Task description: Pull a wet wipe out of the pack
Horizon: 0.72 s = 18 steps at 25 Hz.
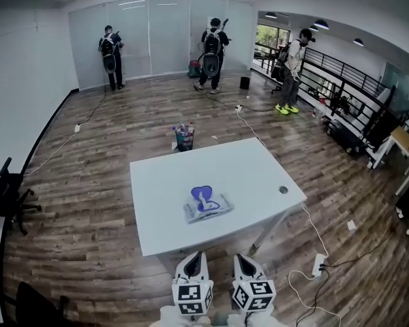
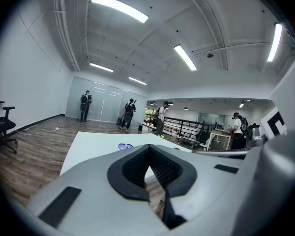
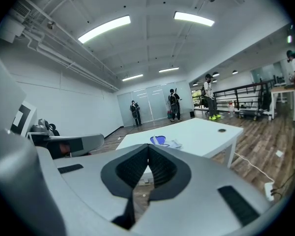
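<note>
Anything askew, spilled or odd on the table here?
Nothing spilled or damaged. The wet wipe pack lies slightly askew on the table, blue lid flipped up. Left gripper and right gripper are shut, empty, short of the table.

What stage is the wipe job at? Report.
Done: nothing pulled; the wet wipe pack lies on the white table, blue lid seemingly raised. In hand: nothing; left gripper and right gripper are shut, empty, short of the table. Left: reach, pinch a wipe, draw it out.

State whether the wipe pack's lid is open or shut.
Open: the blue lid stands flipped up from the pack, past its far edge.
</note>
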Available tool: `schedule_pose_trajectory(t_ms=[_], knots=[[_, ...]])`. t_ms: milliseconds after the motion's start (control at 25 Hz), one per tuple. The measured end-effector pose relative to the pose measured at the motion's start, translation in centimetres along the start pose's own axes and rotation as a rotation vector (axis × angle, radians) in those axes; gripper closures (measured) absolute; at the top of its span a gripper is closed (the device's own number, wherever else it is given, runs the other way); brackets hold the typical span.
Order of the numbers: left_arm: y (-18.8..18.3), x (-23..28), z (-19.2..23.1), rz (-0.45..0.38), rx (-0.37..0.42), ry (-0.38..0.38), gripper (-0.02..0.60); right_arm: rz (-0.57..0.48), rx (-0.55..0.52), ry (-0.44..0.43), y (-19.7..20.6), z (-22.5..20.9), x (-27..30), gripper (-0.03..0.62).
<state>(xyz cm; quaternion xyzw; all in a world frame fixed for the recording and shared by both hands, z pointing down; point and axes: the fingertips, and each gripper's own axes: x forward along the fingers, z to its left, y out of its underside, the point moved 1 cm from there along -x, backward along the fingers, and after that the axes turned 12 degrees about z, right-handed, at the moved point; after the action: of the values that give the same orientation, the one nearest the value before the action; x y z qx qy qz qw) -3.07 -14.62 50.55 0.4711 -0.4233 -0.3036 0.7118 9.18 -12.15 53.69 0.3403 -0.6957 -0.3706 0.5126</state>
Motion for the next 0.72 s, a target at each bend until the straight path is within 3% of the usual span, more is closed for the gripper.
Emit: schedule_pose_trajectory(t_ms=[720], knots=[[-0.1,1.5,-0.2,0.003,0.012,0.0,0.572,-0.02,-0.007,-0.015,-1.4,-0.6,1.4,0.585]])
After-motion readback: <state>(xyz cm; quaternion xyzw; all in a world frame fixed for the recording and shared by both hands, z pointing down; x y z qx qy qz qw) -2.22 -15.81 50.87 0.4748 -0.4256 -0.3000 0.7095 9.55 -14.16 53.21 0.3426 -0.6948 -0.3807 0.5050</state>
